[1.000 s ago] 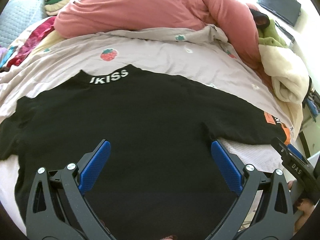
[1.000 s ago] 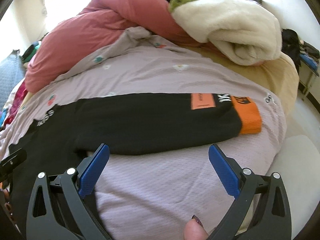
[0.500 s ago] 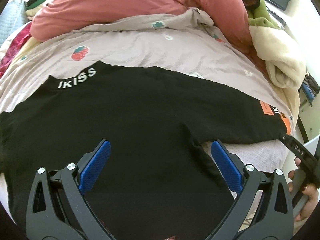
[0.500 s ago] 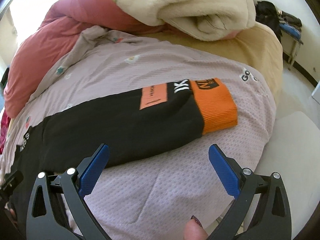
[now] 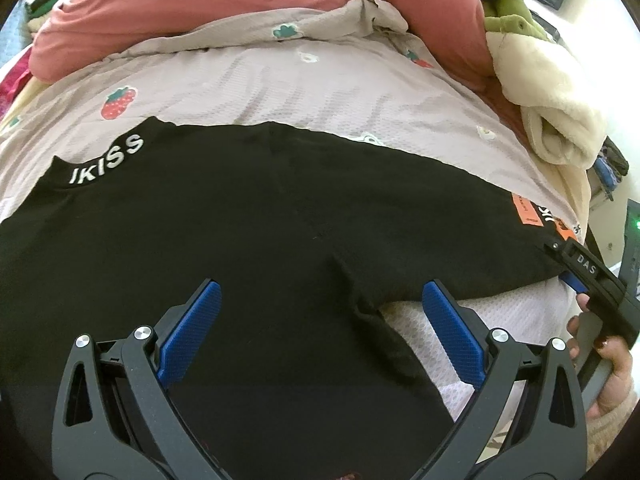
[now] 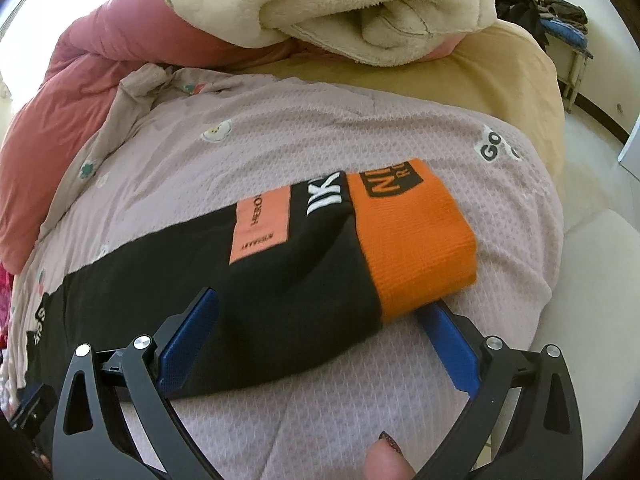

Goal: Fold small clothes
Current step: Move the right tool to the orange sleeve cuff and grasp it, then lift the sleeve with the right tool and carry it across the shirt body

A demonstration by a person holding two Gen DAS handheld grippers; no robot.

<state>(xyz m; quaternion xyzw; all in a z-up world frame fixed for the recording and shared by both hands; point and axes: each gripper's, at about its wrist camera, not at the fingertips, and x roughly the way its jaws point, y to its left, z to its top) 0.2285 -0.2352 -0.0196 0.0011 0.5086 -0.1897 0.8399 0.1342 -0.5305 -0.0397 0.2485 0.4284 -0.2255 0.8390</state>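
Note:
A black long-sleeved top [image 5: 240, 232] with a white "JKISS" collar [image 5: 106, 160] lies spread flat on the bed. My left gripper [image 5: 320, 320] is open, just above the top's body near the armpit of the right sleeve. The right sleeve [image 6: 280, 280] stretches across the bed and ends in an orange cuff [image 6: 416, 240]. My right gripper [image 6: 324, 332] is open, with the sleeve end lying between its fingers; the cuff covers the tip of the right finger. The right gripper also shows in the left wrist view [image 5: 576, 276] at the sleeve end.
The bed has a lilac quilt [image 5: 320, 92] with strawberry and flower prints. A pink duvet [image 5: 200, 8] is heaped at the back. A cream fleece blanket [image 6: 360, 12] lies at the back right. The bed edge [image 6: 592, 280] drops off to the right.
Both grippers have moved forward and lower. The right gripper has moved from short of the sleeve to straddle its cuff end. The left view has shifted right toward the armpit.

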